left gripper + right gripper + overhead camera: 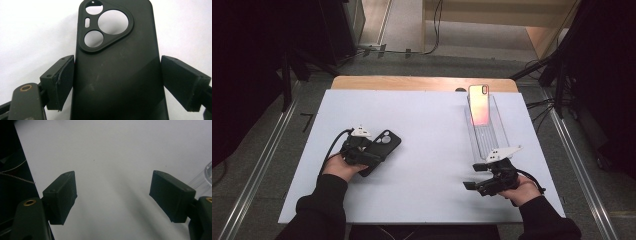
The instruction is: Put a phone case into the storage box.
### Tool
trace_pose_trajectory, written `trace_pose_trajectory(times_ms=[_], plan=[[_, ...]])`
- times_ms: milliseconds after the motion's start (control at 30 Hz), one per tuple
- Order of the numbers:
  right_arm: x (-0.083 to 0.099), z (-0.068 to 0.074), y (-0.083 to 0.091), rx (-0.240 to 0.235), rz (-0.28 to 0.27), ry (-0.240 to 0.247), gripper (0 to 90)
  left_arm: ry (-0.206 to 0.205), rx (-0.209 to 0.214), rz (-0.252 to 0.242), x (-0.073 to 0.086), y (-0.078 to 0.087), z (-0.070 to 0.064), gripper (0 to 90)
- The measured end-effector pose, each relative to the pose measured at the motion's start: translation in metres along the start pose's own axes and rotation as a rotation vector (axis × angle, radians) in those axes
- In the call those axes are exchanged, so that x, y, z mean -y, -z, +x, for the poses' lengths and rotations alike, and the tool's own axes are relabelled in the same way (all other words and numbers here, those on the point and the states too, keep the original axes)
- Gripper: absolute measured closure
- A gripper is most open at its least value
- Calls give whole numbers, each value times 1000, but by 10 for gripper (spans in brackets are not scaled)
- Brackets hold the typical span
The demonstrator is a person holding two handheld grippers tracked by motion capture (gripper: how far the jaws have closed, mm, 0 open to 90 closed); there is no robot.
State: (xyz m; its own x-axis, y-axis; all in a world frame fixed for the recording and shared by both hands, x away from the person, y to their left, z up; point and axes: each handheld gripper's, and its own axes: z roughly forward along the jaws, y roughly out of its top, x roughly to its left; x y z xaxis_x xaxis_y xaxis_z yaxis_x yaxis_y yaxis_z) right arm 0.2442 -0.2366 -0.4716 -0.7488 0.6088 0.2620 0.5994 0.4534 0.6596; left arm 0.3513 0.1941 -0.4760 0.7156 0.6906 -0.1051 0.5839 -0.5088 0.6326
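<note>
Gripping a black phone case [117,62] across its width with the left gripper [117,82], setting one pad against each long edge, well below the camera cut-outs. Keeping the case flat and back-up on the left part of the white table [427,150], close to the person's side, lens openings pointing away towards the far edge.

Holding the right gripper [112,195] wide open and empty, low above bare tabletop at the near right, just short of the near end of a clear tray [484,137]. Leaving a pink phone case [478,105] standing propped at the tray's far end, with the rest of the tray looking free.

Judging by this layout, working through the pick-up step: securing the black case before lifting, most likely for carrying across to the tray beside the pink one. Not yet raising it, by the look of the case lying level on the surface.

Calling next for a firm, even squeeze, since the thin flexible shell could be bowing or popping out from between the pads; then lifting straight up, swinging right, and tilting the case upright to match the tray's narrow channel. Possibly bringing the open right claw in to steady the tray or take the far edge.
</note>
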Motion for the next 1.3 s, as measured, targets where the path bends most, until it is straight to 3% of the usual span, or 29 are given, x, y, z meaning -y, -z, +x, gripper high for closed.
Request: trace_pose_trajectory(times_ms=[67,267,467,733,933,1300], plan=[[0,1,0,-9,-3,7,202,22,13,-19,-2,5,0,152],[-3,2,3,-21,-3,0,203,30,30,-46,-7,17,-8,152],[-7,4,7,-27,-32,-1,203,55,85,-65,-12,22,-17,151],[-11,4,7,-24,-35,-40,203,42,127,-70,-19,23,-37,151],[-15,4,10,-33,-61,-90,203,42,125,-82,-24,20,-52,150],[-25,8,12,-26,-89,-118,205,43,125,-122,-30,13,-79,150]])
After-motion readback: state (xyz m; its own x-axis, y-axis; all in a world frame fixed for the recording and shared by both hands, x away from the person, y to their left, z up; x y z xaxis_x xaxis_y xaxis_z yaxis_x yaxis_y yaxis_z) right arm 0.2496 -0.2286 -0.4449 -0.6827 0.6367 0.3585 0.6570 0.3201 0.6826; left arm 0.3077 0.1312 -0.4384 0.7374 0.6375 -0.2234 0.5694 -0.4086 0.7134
